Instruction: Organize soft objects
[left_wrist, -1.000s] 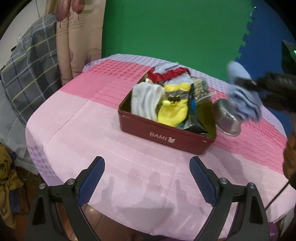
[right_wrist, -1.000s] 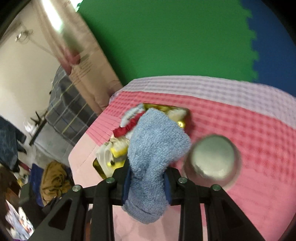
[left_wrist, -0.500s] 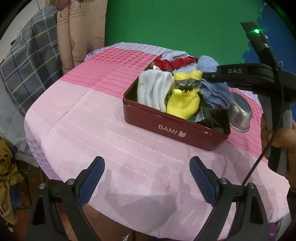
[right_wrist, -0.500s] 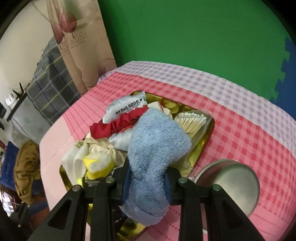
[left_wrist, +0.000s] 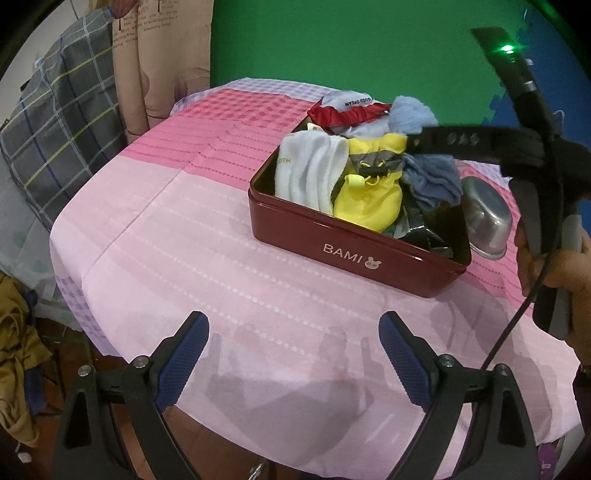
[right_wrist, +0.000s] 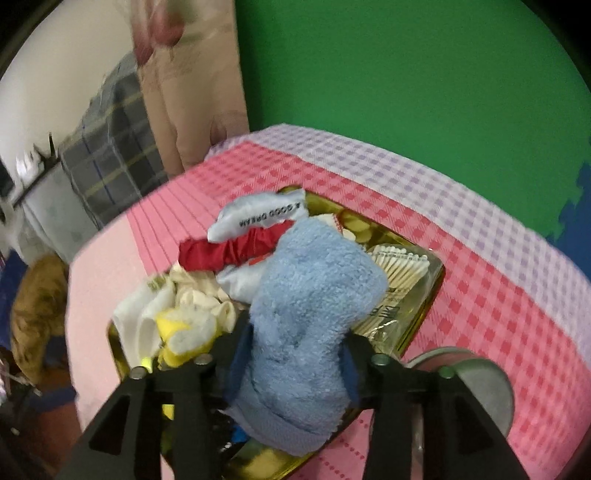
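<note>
**A:** Green backdrop, round table (left_wrist: 192, 266) under a pink checked cloth. Red BAMI tin (left_wrist: 354, 254) sits on it, right of centre in the left wrist view.

**B:** Contents?

**A:** Packed. White socks (left_wrist: 314, 173) at the left end, yellow pouch (left_wrist: 369, 199) in the middle, red scrunched band (right_wrist: 236, 251) and a pale satin piece (right_wrist: 258, 218) at the far side. Pack of cotton swabs (right_wrist: 402, 266) in the far right corner, dark plastic wrapper (left_wrist: 424, 232) near the front.

**B:** Blue towel?

**A:** Blue towel (right_wrist: 306, 332) is over the tin, between the right gripper's (right_wrist: 291, 358) fingers. Jaws have just been opening; the pads look still against the cloth, bottom end hanging toward the tin's contents.

**B:** Left side?

**A:** Left gripper (left_wrist: 295, 350) is spread wide, nothing between the pads, above the near edge of the table, well apart from the tin.

**B:** Anything else on the cloth?

**A:** Steel bowl (left_wrist: 484, 225) just beside the tin's right end. Whether they touch I can't tell.
</note>
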